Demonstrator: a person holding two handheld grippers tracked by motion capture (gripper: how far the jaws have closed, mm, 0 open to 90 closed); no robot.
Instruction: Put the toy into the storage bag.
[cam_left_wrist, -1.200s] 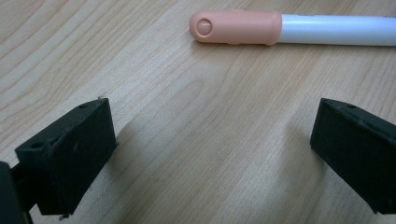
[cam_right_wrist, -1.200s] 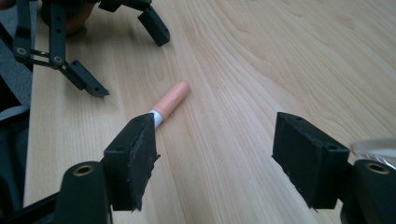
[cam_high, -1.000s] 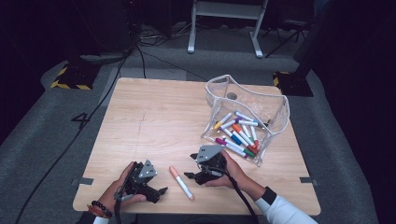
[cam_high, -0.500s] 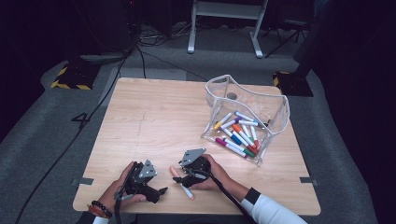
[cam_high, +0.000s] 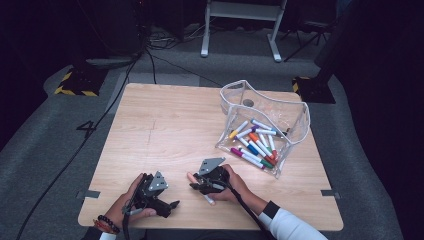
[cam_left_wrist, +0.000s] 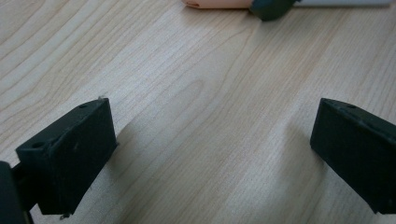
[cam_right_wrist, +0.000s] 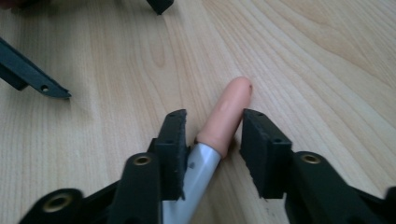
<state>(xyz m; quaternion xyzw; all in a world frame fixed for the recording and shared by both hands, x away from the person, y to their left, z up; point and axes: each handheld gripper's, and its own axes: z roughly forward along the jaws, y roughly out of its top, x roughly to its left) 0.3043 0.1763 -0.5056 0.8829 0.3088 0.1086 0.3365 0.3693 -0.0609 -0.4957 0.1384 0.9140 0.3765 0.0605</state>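
Observation:
A marker with a peach cap (cam_high: 191, 176) and pale barrel lies on the wooden table (cam_high: 165, 125) near its front edge. My right gripper (cam_high: 197, 186) is down over it. In the right gripper view the marker (cam_right_wrist: 226, 112) lies between the two jaws of that gripper (cam_right_wrist: 214, 120), which have closed in on it at the cap's base. My left gripper (cam_high: 167, 206) rests on the table to the left, pointing at the marker, and its jaws (cam_left_wrist: 210, 154) stand wide apart over bare wood. The peach cap (cam_left_wrist: 215, 3) shows at the top of the left gripper view.
A clear plastic pouch (cam_high: 300, 120) stands open at the right of the table, holding several coloured markers (cam_high: 255, 145). Cables run over the grey floor (cam_high: 60, 150) at the left. A metal stand (cam_high: 240, 10) is beyond the table's far edge.
My right gripper has moved left from beside the marker to over it, and its jaws now enclose the marker. The left gripper has stayed in place.

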